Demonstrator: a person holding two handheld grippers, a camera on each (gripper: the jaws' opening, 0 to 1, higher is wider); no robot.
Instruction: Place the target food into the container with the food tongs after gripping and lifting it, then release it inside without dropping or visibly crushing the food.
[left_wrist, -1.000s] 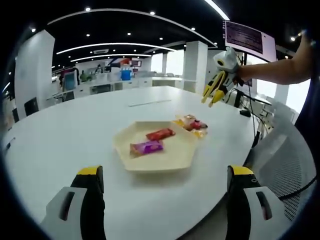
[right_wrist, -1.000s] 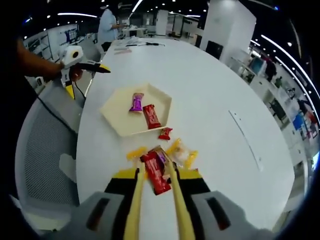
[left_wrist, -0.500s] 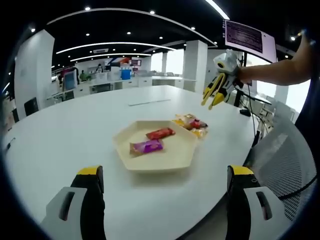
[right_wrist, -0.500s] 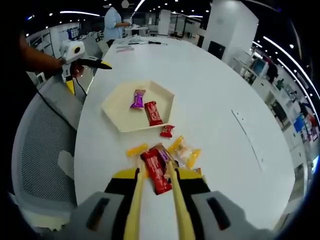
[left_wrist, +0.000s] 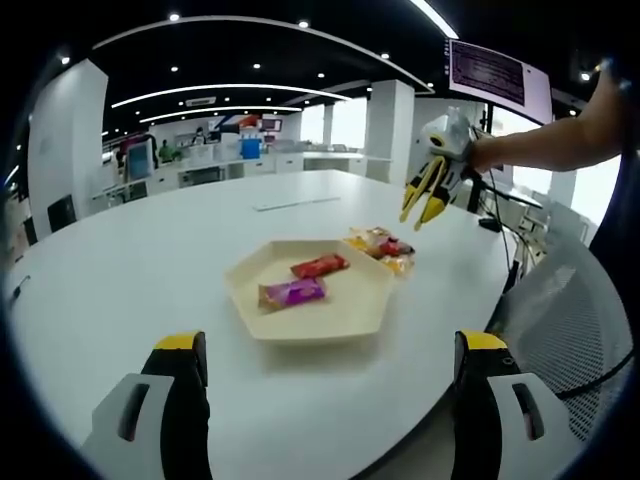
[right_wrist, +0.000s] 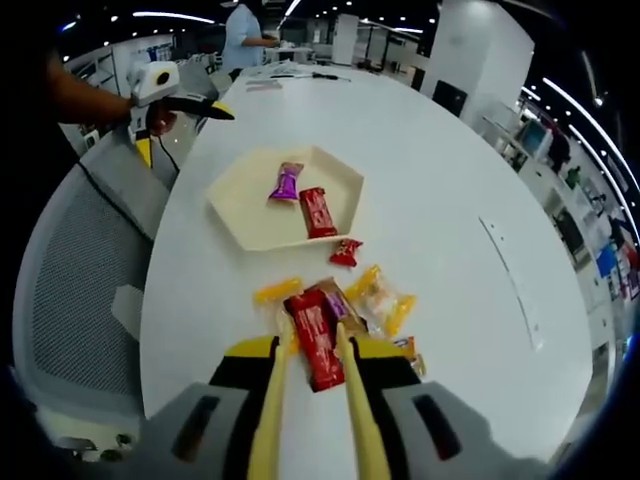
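A: Biggest first: white table (right_wrist: 440, 200); cream tray (right_wrist: 262, 218) well ahead of the right claw (right_wrist: 312, 352), a bit to its left in the right gripper view; two packets already in it, purple snack (right_wrist: 286, 182) and red bar (right_wrist: 320, 211).

B: Right claw state?

A: Yellow tongs narrowed around a red packet (right_wrist: 312, 330); looks gripped, packet's long axis runs along the tongs, pointing toward the tray; can't tell if it's lifted clear of the table.

B: Loose pile?

A: Just beyond the tong tips: an orange sweet (right_wrist: 276, 291), a clear bag with yellow ends (right_wrist: 380, 299), a small red sweet (right_wrist: 345, 252) nearest the tray; something orange by the right jaw too, unclear.

B: Left claw?

A: Left claw (left_wrist: 325, 375) jaws wide apart, holding nothing; tray (left_wrist: 325, 315) straight ahead of it; it's seen far left in the right gripper view (right_wrist: 190, 100). Right hand's nearer the packet; likely carry forward-left over the tray rim.
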